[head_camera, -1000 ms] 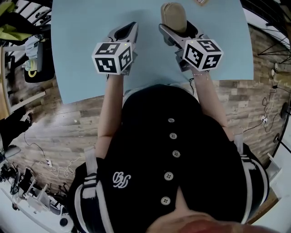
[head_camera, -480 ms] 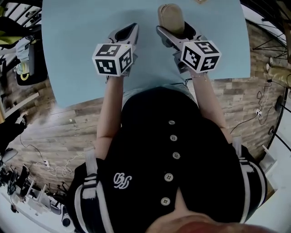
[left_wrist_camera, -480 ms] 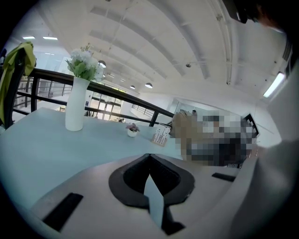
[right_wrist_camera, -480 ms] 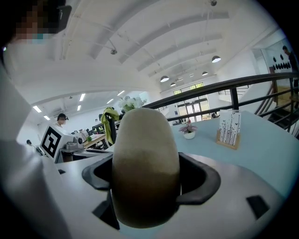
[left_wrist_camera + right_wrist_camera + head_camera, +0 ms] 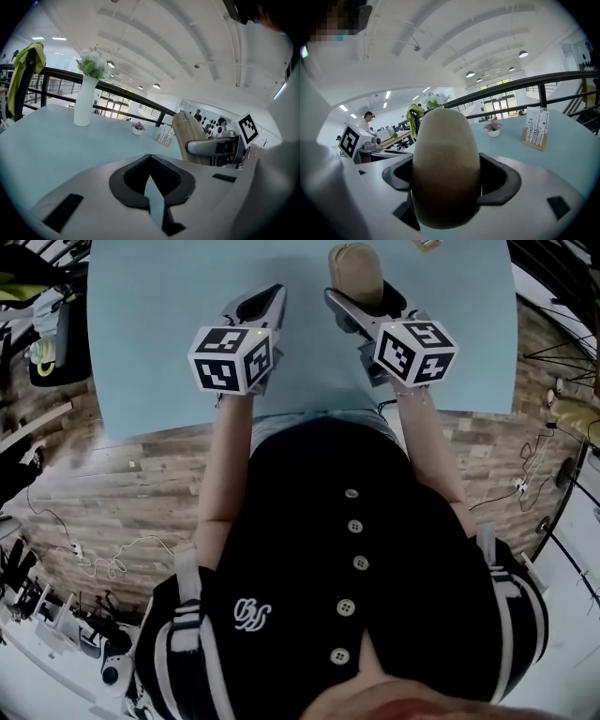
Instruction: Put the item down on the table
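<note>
Right gripper (image 5: 446, 177): jaws clenched on either side of a tan oblong item (image 5: 445, 159). The rounded end sticks out well past the pads. In the head view the same right gripper (image 5: 361, 298) sits right of centre over the table (image 5: 169, 334), with the item (image 5: 356, 270) reaching out on its far side.

Left gripper (image 5: 151, 176): jaws drawn together, only a sliver of table showing between them, nothing held. In the head view it (image 5: 264, 304) is just left of the right one, apart from it, and at about the same distance from the person.

Key relation: the item is already in the right jaws. Its long axis runs ahead of them, away from the person. From the left gripper view the item (image 5: 186, 136) looks steeply raised, but its lower end is hidden, so I cannot tell whether it touches the tabletop.

Judgement: the right hand does the lowering and the left is not needed. The table under the item looks bare. The vase of flowers (image 5: 84, 101), small potted plant (image 5: 493, 127) and card stand (image 5: 536, 127) are all well apart on the far side.
</note>
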`<action>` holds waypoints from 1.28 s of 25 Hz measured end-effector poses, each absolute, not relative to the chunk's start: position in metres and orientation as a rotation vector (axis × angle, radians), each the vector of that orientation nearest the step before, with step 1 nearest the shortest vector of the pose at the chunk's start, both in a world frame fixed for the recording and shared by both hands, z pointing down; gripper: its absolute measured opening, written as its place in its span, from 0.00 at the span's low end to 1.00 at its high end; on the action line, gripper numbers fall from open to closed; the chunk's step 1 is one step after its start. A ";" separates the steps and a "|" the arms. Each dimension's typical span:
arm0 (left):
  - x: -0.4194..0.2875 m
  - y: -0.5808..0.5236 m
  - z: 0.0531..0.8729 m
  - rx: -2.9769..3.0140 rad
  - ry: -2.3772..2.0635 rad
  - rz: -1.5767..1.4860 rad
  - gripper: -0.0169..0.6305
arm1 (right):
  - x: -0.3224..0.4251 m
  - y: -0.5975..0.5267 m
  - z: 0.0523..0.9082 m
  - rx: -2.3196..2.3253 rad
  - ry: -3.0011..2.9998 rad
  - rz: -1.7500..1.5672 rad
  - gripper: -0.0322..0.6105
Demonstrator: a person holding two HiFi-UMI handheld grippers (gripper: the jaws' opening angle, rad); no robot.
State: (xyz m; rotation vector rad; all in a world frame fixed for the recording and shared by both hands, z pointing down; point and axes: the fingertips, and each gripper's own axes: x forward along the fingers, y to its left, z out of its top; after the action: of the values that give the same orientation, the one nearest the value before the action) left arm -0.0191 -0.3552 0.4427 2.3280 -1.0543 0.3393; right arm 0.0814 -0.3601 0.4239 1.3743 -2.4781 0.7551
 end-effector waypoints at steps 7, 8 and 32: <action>-0.029 -0.355 0.451 2.280 -1.099 0.352 0.03 | 0.078 -0.365 0.431 1.299 -2.473 0.746 0.67; -0.031 -0.355 0.453 2.274 -1.107 0.352 0.03 | 0.079 -0.366 0.433 1.295 -2.470 0.750 0.67; -0.031 -0.343 0.506 2.160 -1.074 0.402 0.04 | 0.082 -0.396 0.500 1.089 -2.351 0.749 0.67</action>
State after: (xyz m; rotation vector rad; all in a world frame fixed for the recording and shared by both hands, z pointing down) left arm -0.0311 -0.3427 0.5057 2.1598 -1.0737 0.4022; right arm 0.0822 -0.3962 0.4996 1.0888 -2.3508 0.7494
